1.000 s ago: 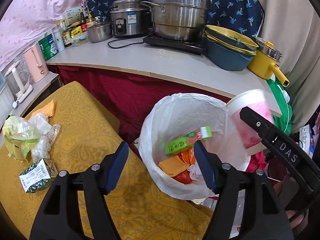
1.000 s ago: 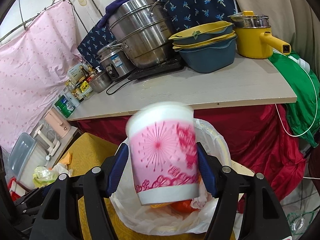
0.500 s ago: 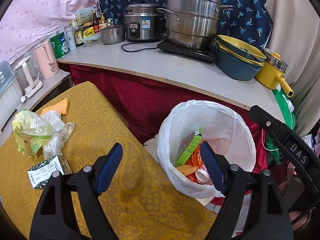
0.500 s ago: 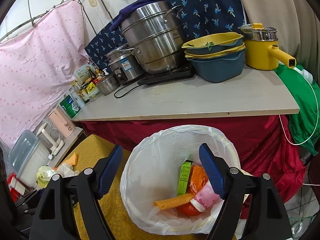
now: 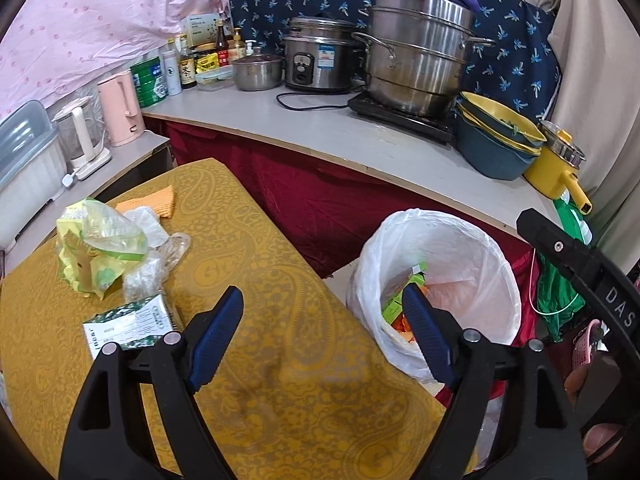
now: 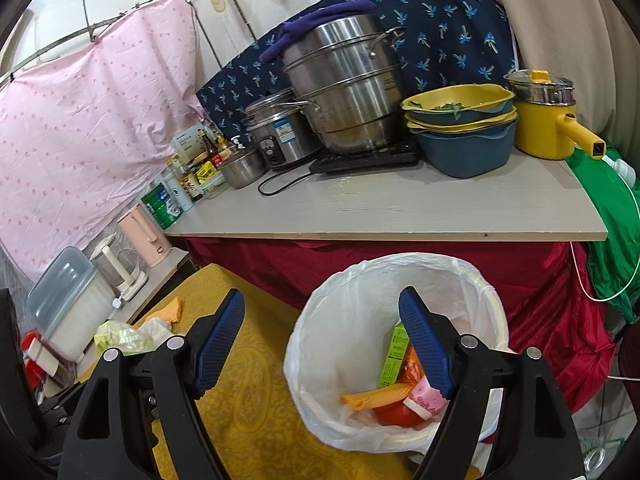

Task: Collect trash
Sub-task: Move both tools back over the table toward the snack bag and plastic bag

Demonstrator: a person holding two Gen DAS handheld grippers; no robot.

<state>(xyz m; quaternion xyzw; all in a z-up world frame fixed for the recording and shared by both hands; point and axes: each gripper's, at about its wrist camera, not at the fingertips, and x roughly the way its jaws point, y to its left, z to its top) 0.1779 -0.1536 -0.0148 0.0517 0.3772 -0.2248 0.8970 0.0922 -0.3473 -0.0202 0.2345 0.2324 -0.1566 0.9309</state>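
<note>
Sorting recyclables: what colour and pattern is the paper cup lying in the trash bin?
The paper cup is pink with darker pink print and a white rim, clearest in the right wrist view.

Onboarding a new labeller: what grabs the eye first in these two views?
The white-lined trash bin beside the yellow-clothed table, already holding a pink cup, a green carton and orange scraps. Then the leftover litter on the table's far left: a crumpled yellow-green bag and a green-white box. Behind, a big steel steamer pot dominates the counter.
</note>
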